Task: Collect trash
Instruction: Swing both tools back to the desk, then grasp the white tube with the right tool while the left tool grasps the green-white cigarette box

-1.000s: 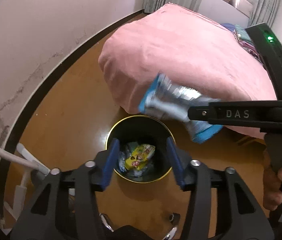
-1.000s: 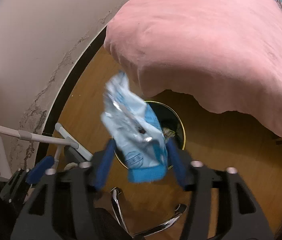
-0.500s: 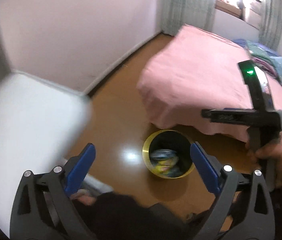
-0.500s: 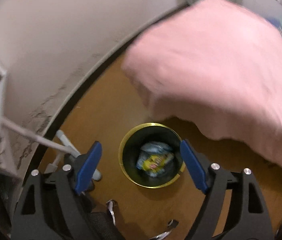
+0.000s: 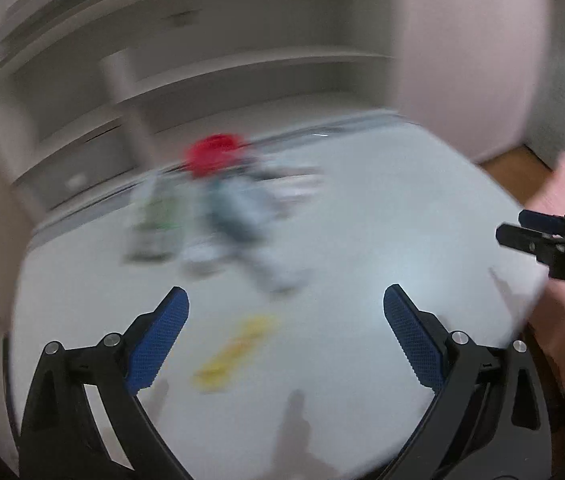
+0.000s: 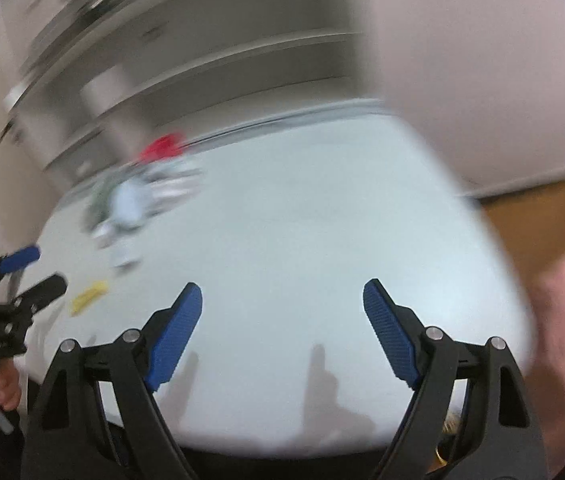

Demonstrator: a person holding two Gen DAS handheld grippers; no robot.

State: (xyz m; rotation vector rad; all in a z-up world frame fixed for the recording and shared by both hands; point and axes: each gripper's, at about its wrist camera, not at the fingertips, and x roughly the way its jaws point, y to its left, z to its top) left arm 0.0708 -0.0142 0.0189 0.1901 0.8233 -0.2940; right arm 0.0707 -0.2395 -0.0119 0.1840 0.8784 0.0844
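White table point(image 5: 362, 240) bears blurred wrappers point(image 5: 234, 220), yellow scrap point(image 5: 238, 344).

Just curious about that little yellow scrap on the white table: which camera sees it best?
The left wrist view: the yellow scrap lies close, just ahead of the open left gripper, though blurred. The right wrist view shows it small, near the left edge.

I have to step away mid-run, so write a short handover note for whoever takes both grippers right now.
Left gripper: open, empty, over the white table.
Right gripper: open, empty, over the same table.
On the table: a yellow wrapper nearest the left gripper; farther back a blurred pile of wrappers with something red behind it.
Done: nothing is held at this moment.
Left: pick up the yellow wrapper, then the pile. The bin is not in view.
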